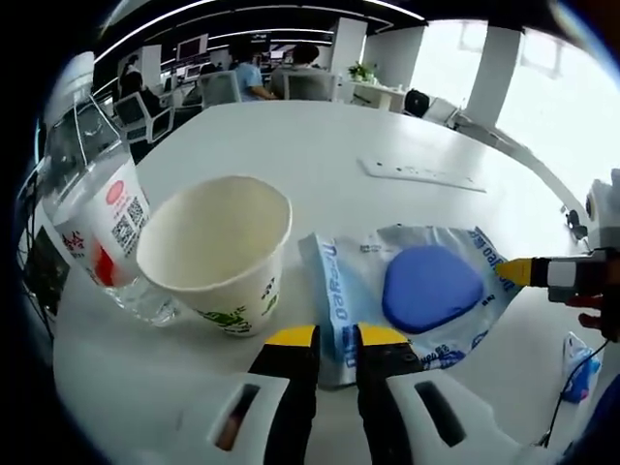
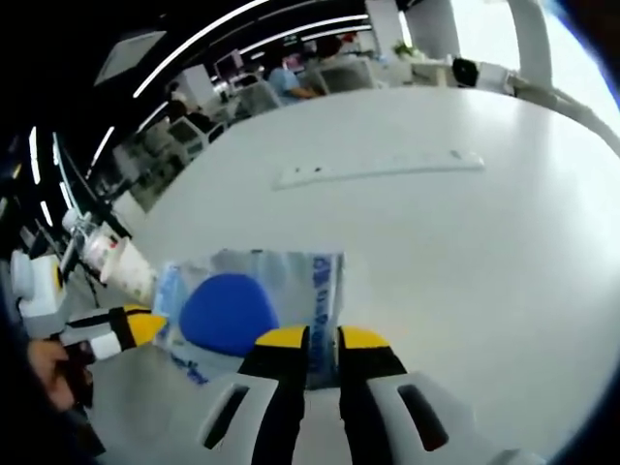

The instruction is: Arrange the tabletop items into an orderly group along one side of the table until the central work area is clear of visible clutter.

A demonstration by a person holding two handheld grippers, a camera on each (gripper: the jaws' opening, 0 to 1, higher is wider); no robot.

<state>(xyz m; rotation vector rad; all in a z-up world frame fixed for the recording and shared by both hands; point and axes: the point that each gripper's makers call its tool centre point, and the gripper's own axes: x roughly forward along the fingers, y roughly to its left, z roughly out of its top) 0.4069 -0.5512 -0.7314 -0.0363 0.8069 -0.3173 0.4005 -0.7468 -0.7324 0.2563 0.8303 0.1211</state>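
On a white table [image 1: 387, 136], both grippers pinch one clear pouch [image 1: 407, 291] holding a blue pad [image 1: 431, 288]. The left gripper [image 1: 335, 339] has its jaws pressed together on the pouch's near-left edge; the right gripper [image 2: 322, 341] is clamped on the opposite end. The pouch lies flat, its long axis running left to right between them. Just left of it stand a paper cup [image 1: 218, 254], upright and open, and a tilted plastic bottle [image 1: 92, 208]. A flat strip [image 1: 421, 175] lies farther back.
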